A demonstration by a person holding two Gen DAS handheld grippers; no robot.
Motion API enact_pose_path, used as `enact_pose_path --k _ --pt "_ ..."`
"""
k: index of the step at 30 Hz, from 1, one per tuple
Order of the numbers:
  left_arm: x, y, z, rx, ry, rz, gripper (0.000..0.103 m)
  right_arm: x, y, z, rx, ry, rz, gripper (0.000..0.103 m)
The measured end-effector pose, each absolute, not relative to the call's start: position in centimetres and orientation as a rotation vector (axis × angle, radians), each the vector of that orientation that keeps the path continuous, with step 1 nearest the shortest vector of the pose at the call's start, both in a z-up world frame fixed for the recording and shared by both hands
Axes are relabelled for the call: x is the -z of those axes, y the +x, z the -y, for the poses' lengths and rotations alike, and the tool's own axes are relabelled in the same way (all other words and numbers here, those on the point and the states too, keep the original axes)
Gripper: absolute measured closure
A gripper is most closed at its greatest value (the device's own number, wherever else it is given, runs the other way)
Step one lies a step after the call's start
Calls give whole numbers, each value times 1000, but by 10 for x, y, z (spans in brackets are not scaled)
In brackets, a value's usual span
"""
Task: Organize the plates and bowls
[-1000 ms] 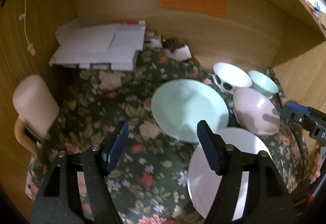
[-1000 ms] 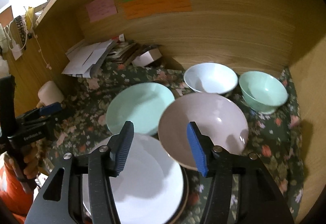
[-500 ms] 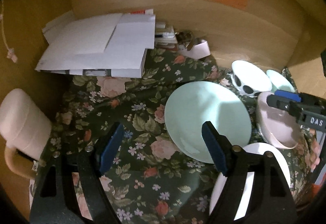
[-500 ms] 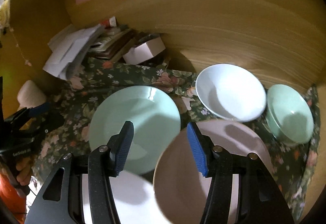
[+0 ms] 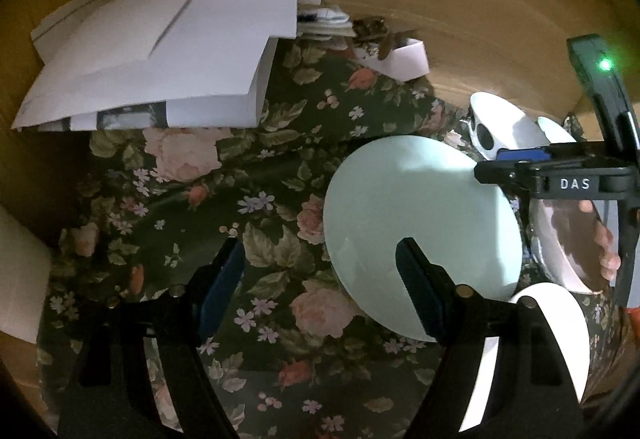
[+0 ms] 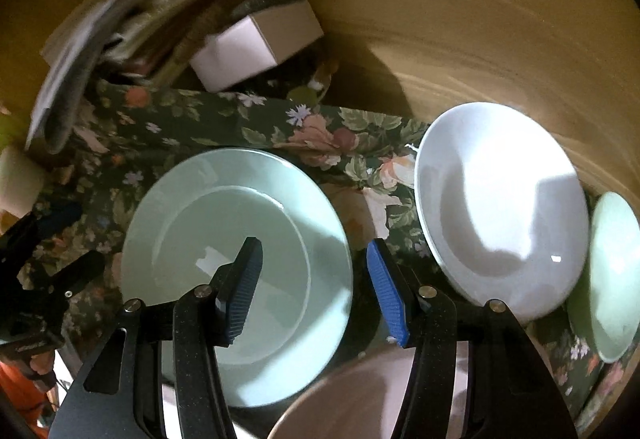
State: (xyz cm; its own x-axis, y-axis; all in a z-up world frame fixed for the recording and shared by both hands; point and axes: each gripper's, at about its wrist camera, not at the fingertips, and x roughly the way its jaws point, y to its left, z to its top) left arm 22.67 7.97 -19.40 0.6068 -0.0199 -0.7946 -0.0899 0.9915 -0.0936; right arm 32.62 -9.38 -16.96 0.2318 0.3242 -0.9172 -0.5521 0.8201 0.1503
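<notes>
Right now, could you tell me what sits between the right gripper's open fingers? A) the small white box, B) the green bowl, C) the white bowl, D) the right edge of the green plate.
D: the right gripper is open across the right edge of the green plate, its left finger over the plate; the white bowl lies off to the right.

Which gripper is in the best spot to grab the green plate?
Probably the right gripper: it is open with the green plate's rim between its fingers. The left gripper is open, mostly over cloth.
</notes>
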Motion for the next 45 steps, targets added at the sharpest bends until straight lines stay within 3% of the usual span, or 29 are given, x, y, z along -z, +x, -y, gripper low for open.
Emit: enact_pose_path --k 9,15,28,39,45 --pt "213 233 -90 -49 -169 -976 27 193 335 82 -619 -255 -1300 62" --pt "219 223 -93 -3 -196 -1005 32 187 316 71 -642 -281 -1294 62" --pt "227 201 -114 -10 -209 -1040 51 183 252 32 -762 -252 -1303 62" --pt "227 198 -122 -28 -214 -1024 52 194 206 14 -718 -321 -1212 57" --pt "222 195 -127 -21 -246 -1005 52 184 226 33 -725 -247 -1208 69"
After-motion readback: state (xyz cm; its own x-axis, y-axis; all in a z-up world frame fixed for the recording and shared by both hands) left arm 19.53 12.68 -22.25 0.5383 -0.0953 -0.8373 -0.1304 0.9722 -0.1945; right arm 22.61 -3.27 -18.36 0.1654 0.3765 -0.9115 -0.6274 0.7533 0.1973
